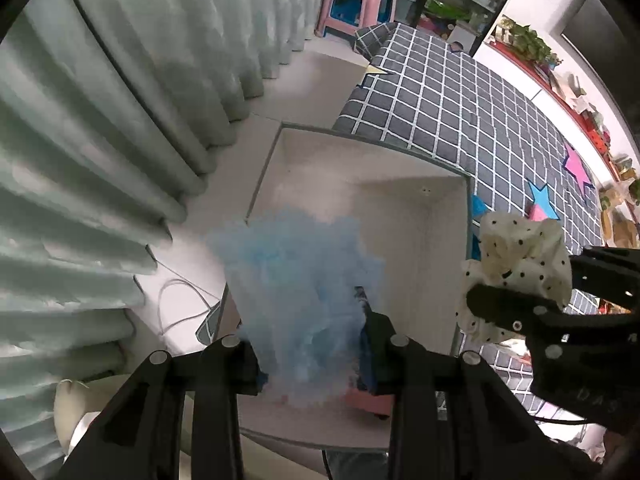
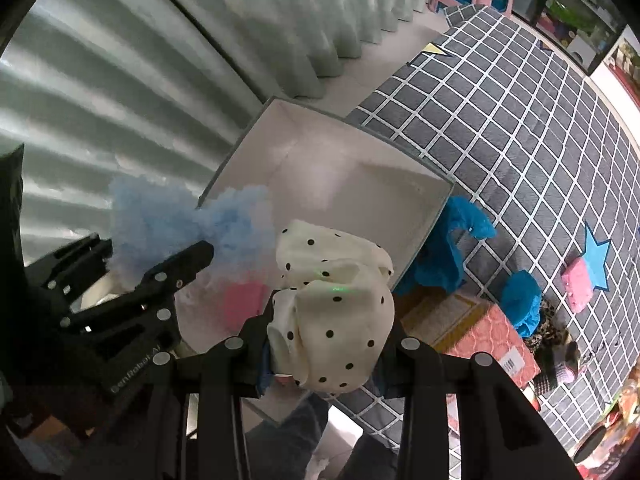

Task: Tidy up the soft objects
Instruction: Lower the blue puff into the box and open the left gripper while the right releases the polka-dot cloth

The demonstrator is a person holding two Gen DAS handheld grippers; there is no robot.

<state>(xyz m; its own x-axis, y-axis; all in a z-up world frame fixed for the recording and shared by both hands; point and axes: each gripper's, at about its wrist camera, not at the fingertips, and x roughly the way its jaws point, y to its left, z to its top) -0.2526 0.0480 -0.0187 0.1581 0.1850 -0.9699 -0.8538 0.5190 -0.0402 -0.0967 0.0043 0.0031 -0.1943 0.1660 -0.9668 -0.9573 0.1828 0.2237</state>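
Your left gripper (image 1: 308,344) is clamped on the blue fluff (image 1: 296,288) — the tuft sits squeezed between the two fingers and billows out past the tips, its long axis running straight forward along them. It hangs over the near left part of the open box (image 1: 360,184), above the pale floor of it. In the right wrist view that same fluff (image 2: 176,224) sticks out sideways from the left gripper (image 2: 160,268), pointing toward the box's left wall (image 2: 240,152).

Deeper in the box, just behind your left fingers, a pink block (image 1: 368,402) lies on the bottom.

Your right gripper (image 2: 324,350) is closed on the dotted cloth (image 2: 332,312) — a cream bundle bunched between its fingers and bulging forward and upward past the tips, rounded, with no clear long axis. It sits over the box's near right corner, by the rim. From the left wrist camera the cloth (image 1: 516,268) shows just outside the right wall, held by the right gripper (image 1: 528,312).

Right of the box, on the checked mat (image 2: 520,128), lie a crumpled blue cloth (image 2: 448,248), an orange-pink carton (image 2: 480,340) and a small pink pad (image 2: 578,282).
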